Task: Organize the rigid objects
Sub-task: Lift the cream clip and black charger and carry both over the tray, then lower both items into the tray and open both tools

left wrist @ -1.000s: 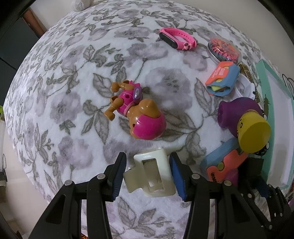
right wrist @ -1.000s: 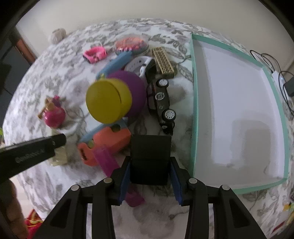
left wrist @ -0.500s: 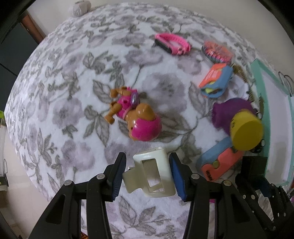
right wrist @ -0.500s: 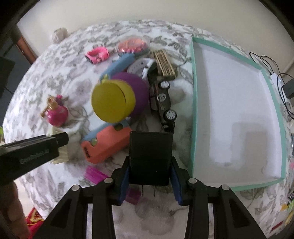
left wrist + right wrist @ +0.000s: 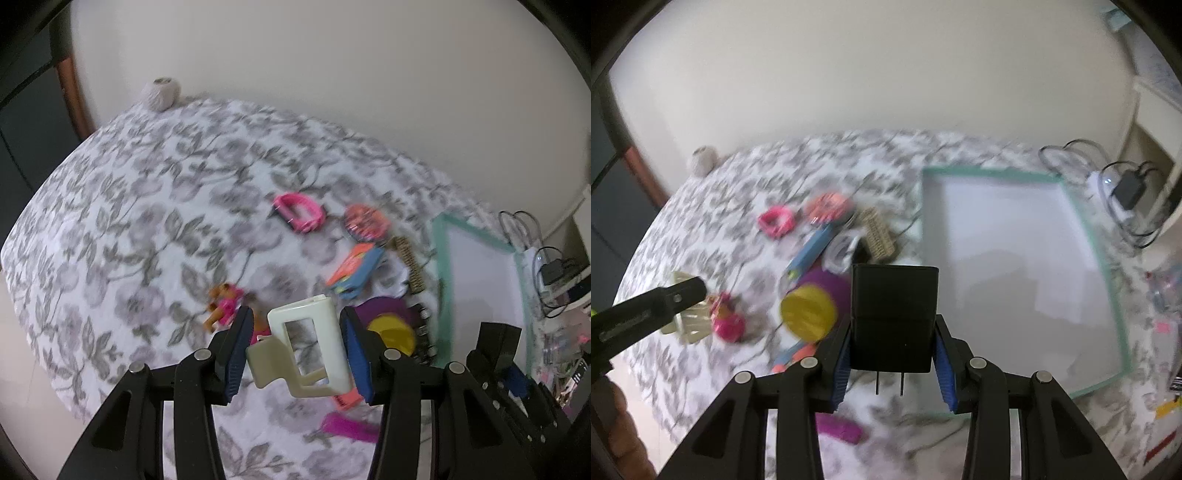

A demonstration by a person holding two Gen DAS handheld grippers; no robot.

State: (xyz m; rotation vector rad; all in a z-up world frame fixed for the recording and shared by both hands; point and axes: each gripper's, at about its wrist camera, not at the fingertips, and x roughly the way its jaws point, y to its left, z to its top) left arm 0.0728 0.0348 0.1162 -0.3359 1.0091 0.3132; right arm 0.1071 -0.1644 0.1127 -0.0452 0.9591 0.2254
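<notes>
My left gripper (image 5: 295, 332) is shut on a cream hair claw clip (image 5: 332, 343) and holds it in the air above the flowered cloth. My right gripper (image 5: 893, 343) is shut on a black plug adapter (image 5: 894, 295), whose two prongs point back toward me. The adapter hangs just left of the white tray with a teal rim (image 5: 997, 173). In the right wrist view the left gripper (image 5: 646, 314) enters from the left, with the clip partly hidden behind it. The tray's bare floor holds nothing.
Between the grippers lie a pink dog toy (image 5: 225, 304), a purple and yellow toy (image 5: 809, 314), an orange and blue toy (image 5: 354, 269), a pink band (image 5: 299, 212), a tan brick (image 5: 877, 236) and a magenta comb (image 5: 838, 430). Cables and a charger (image 5: 1126, 192) sit beyond the tray.
Both grippers have risen and tilted up, so the wall now fills the top of each view. The clip and the adapter have gone up with them, still gripped.
</notes>
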